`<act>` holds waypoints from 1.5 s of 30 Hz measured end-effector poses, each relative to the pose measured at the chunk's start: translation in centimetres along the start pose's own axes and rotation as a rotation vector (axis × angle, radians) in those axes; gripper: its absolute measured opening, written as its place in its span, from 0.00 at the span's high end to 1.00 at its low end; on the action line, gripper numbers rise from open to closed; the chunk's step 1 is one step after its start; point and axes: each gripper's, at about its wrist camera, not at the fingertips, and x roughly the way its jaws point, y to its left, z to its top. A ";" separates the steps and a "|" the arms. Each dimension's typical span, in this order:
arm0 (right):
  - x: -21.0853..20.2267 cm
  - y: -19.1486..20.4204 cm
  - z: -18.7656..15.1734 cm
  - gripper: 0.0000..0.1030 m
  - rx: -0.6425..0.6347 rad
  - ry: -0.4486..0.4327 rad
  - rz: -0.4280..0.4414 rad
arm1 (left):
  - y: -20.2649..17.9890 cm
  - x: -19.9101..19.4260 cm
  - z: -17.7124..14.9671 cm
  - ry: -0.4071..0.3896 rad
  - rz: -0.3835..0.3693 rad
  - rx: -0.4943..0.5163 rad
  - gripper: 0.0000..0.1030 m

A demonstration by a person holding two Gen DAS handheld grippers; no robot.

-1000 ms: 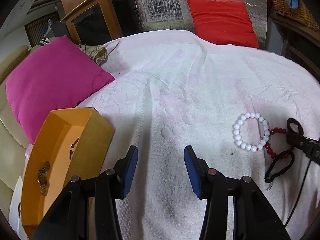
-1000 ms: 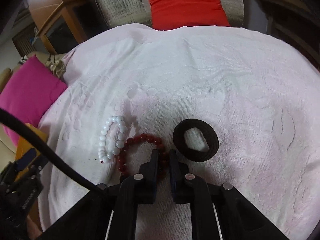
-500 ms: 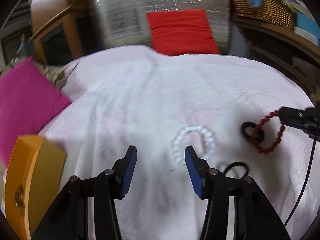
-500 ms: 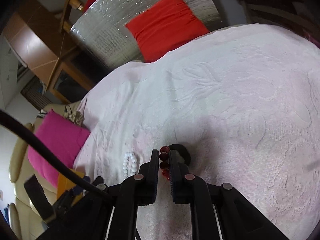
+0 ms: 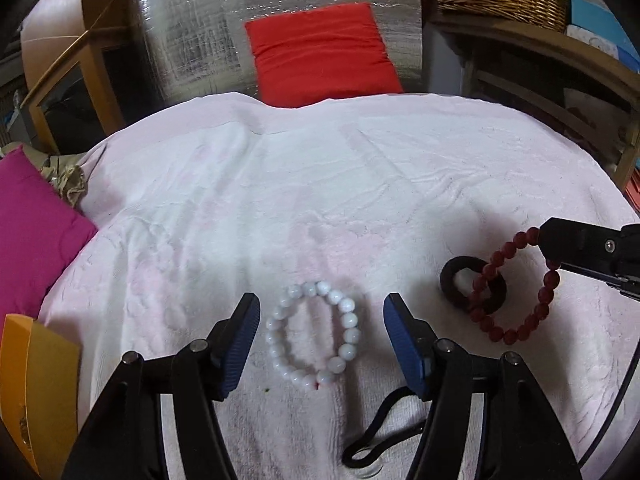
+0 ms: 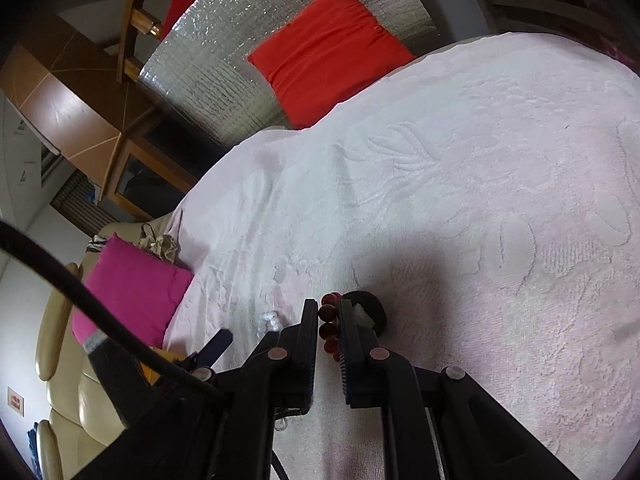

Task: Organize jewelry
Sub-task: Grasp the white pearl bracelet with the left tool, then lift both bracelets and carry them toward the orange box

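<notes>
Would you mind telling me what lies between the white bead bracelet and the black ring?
Only bare pink towel separates the white bead bracelet from the black ring, seen in the left wrist view.

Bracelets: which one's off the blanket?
The red bead bracelet, pinched in the right gripper and hanging. The white bead bracelet lies flat.

We see black plastic linkage arms on our left gripper point(image 5: 318, 328), silver pivot screws, ribbed blue pads point(image 5: 240, 344); our right gripper point(image 6: 329, 312) looks alike, a thick black cable point(image 6: 100, 320) left of it
</notes>
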 end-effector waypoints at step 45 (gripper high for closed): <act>2.0 8.0 -4.4 0.89 -0.191 0.030 0.086 | 12.3 -8.1 -2.4 -0.107 0.105 -0.255 0.91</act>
